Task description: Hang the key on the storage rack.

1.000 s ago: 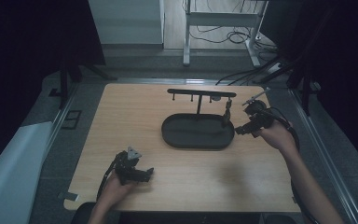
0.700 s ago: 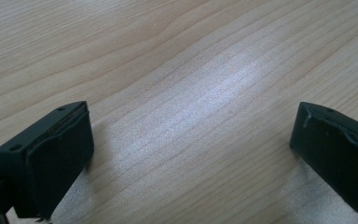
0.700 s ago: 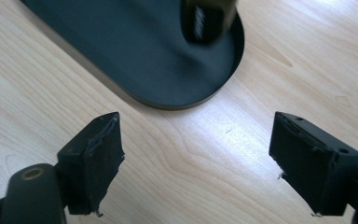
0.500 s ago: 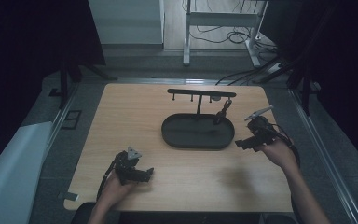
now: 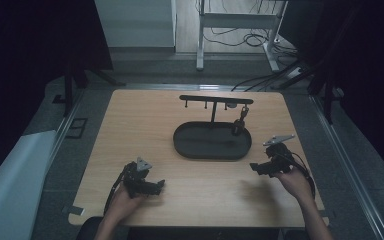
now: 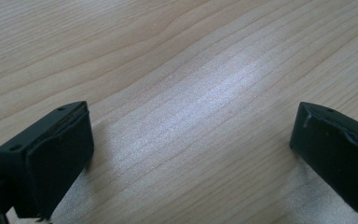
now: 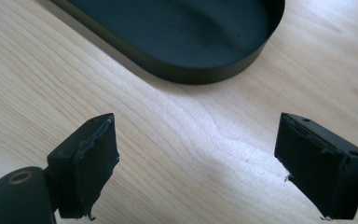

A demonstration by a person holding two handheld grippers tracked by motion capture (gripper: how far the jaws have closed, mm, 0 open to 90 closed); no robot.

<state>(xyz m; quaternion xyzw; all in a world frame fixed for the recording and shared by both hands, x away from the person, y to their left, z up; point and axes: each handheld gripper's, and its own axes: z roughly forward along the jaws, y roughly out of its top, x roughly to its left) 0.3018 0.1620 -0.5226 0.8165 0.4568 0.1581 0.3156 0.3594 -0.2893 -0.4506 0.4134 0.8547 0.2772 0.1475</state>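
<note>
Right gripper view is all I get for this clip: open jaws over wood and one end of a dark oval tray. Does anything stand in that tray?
Observer: Yes. In the high view, a T-shaped stand rises from the far side of the tray.
Operator: Anything on its bar?
Observer: One small dark item hangs near the bar's right end and reaches down to the tray. It is too small to identify.
Operator: And the other hand?
Observer: The left gripper is by the near edge of the table, with its jaws open over bare wood. The right gripper you are watching has just been opening its jaws, with nothing between them.
</note>
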